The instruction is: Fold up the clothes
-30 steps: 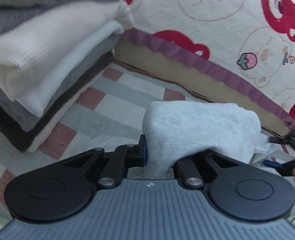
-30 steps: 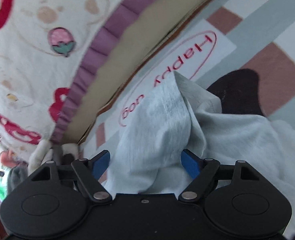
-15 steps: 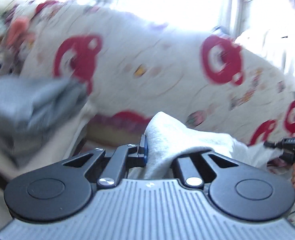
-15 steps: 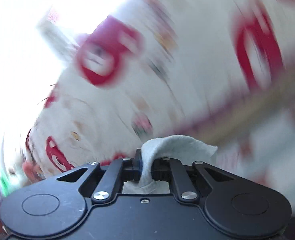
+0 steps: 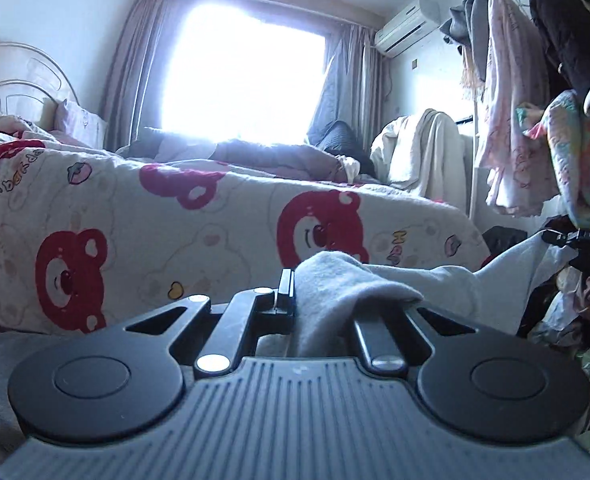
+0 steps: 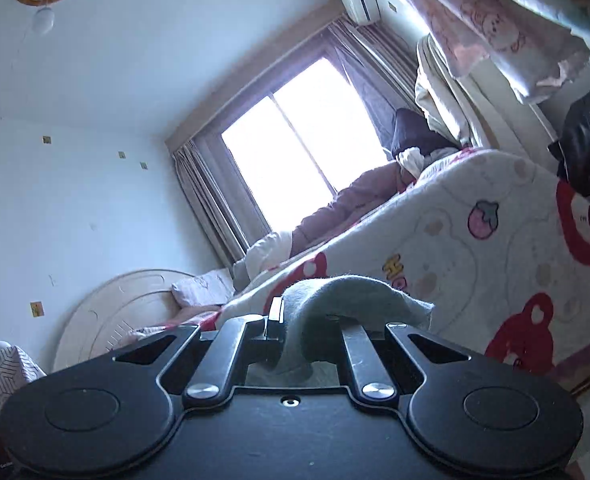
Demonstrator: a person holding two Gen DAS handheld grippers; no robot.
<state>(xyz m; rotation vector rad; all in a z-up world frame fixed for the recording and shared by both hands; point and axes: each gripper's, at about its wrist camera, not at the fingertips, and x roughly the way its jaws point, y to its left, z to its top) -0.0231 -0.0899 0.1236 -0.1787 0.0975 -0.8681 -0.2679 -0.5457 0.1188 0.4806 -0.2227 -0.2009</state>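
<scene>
cloth (image 5: 395,280) – grey, held up in air, stretched betw. both claws, in front of bed (image 5: 215,216) | L claw (image 5: 319,300) – clamped on one end, fabric bunched over it | R claw (image 6: 315,316) – pinched tight on other end, also seen far right in L view | bkgd – bright window (image 5: 243,76), hung clothes (image 5: 511,100) at right

A pale grey fleecy garment (image 5: 375,280) hangs stretched in the air, bunched at each held end.

Bed (image 5: 215,216) before window (image 5: 243,76); clothes rack (image 5: 535,80) to its right
</scene>
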